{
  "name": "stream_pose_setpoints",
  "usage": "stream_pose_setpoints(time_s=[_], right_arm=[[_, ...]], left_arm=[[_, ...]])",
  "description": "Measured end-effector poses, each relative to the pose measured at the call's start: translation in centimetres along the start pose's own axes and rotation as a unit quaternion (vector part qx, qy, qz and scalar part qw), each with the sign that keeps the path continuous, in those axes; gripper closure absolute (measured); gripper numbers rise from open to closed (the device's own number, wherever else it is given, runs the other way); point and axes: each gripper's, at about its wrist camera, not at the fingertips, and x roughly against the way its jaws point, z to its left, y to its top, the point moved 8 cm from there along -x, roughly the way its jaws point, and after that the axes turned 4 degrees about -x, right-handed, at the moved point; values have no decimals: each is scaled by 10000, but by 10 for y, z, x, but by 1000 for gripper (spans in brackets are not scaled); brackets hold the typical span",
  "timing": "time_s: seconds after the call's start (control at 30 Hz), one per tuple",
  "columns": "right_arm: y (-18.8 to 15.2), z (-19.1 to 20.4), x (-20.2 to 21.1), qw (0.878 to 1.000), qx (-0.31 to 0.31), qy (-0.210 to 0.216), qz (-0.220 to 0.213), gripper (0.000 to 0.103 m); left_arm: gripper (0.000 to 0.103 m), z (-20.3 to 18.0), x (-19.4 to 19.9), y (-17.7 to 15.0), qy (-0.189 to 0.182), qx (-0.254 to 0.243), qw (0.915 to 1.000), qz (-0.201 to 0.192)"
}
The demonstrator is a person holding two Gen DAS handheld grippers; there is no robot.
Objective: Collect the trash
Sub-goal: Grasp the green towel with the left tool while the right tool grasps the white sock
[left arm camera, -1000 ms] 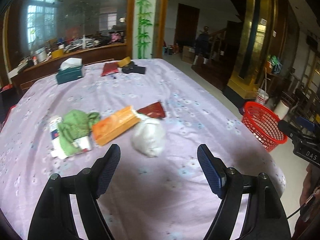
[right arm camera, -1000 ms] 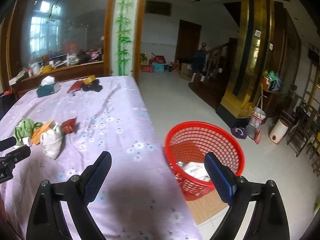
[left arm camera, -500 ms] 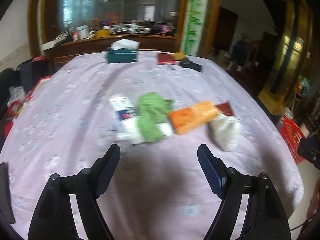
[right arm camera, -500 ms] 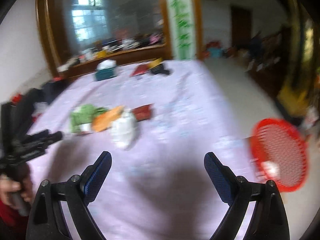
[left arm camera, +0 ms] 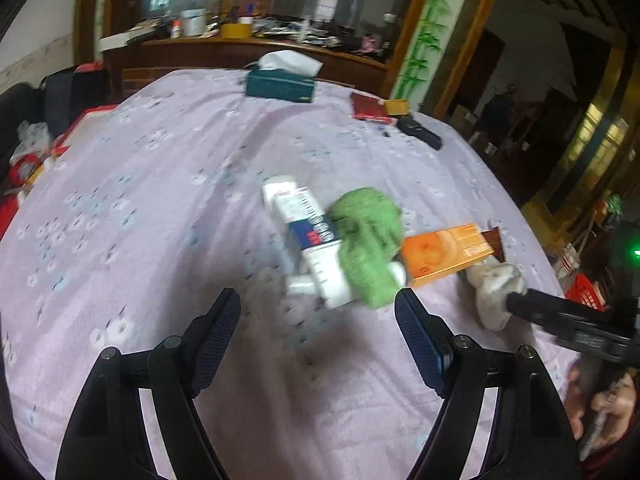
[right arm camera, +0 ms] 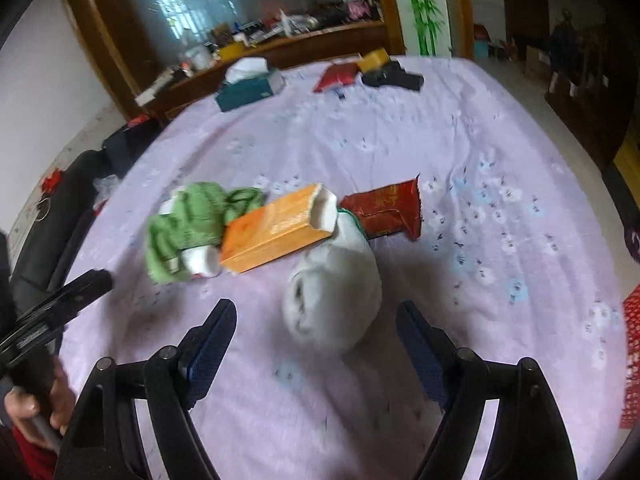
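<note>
Trash lies in a cluster on the purple flowered tablecloth (left arm camera: 160, 200): a white-and-blue carton (left arm camera: 308, 236), a green crumpled cloth (left arm camera: 368, 240) (right arm camera: 188, 220), an orange box (left arm camera: 444, 252) (right arm camera: 280, 228), a dark red wrapper (right arm camera: 388, 208) and a white crumpled bag (right arm camera: 332, 296) (left arm camera: 496, 288). My left gripper (left arm camera: 318, 324) is open, just short of the carton and green cloth. My right gripper (right arm camera: 316, 332) is open, with the white bag just ahead between its fingers, not touching.
At the far end of the table are a teal tissue box (left arm camera: 280, 84) (right arm camera: 248, 88), a red packet (left arm camera: 368, 108) and a black object (left arm camera: 420, 134). A red basket (left arm camera: 588, 292) stands past the table's right edge. A cluttered wooden sideboard (left arm camera: 240, 44) is behind.
Both grippers have swung left and moved in over the table toward the trash cluster. The basket has left the right wrist view; the white bag now lies close ahead of the right gripper.
</note>
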Motion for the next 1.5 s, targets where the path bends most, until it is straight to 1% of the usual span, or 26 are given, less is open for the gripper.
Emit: stream_pose_setpoints(time_s=[0.07, 0.1, 0.13, 0.2, 0.27, 0.37, 0.43, 0.53, 0.57, 0.6, 0.63, 0.67, 0.7, 0.8, 0.9, 1.03, 1.17, 1.27, 1.5], right_arm=[[1, -7, -11, 9999, -60, -81, 103, 43], [-1, -10, -15, 9998, -127, -16, 158, 66], [-2, -11, -16, 9996, -201, 49, 177, 68], [-2, -11, -9, 9998, -191, 82, 74, 72], [-3, -10, 1, 9998, -163, 92, -48, 73], [-6, -8, 19, 9995, -164, 205, -201, 73], [-8, -8, 29, 9991, -169, 261, -303, 73], [-13, -9, 46, 9982, -191, 396, -398, 73], [-14, -8, 49, 9981, -176, 419, -420, 73], [-16, -8, 54, 9979, -150, 437, -447, 73], [-17, -8, 58, 9978, -130, 449, -477, 73], [-19, -7, 61, 9976, -119, 460, -502, 73], [-20, -7, 65, 9974, -111, 478, -535, 73], [-25, -6, 73, 9968, -73, 505, -617, 73], [-29, -7, 80, 9963, -41, 475, -708, 73], [-36, -8, 91, 9956, 59, 326, -879, 72], [-45, -9, 99, 9946, 126, 184, -1011, 72], [-51, -13, 107, 9936, 116, 86, -1116, 72], [-66, -25, 120, 9924, -19, -59, -1230, 72]], left_arm=[[25, -9, -3, 7, 15, -142, 9999, 13], [25, -14, -5, 11, -28, -207, 9998, 21], [25, -20, -8, 16, -73, -293, 9995, 46], [25, -28, -17, 26, 6, -407, 9992, 66], [25, -36, -29, 35, 4, -529, 9985, 144], [25, -42, -57, 47, 180, -715, 9967, 352], [25, -42, -78, 53, 361, -794, 9949, 498], [26, -47, -103, 53, 295, -842, 9928, 805], [26, -48, -108, 53, 293, -878, 9920, 861], [27, -52, -110, 54, 360, -1000, 9912, 790], [38, -54, -114, 53, 397, -1084, 9898, 832], [48, -53, -118, 49, 461, -1024, 9894, 917], [52, -52, -119, 49, 475, -995, 9898, 905], [59, -52, -110, 46, 449, -995, 9913, 733], [60, -56, -90, 41, 219, -859, 9944, 567], [60, -68, -50, 33, 89, -847, 9963, 105], [60, -89, -10, 17, 42, -959, 9947, -364], [59, -103, 12, 2, -56, -942, 9937, -610], [59, -140, 35, -28, -242, -1139, 9892, -891]])
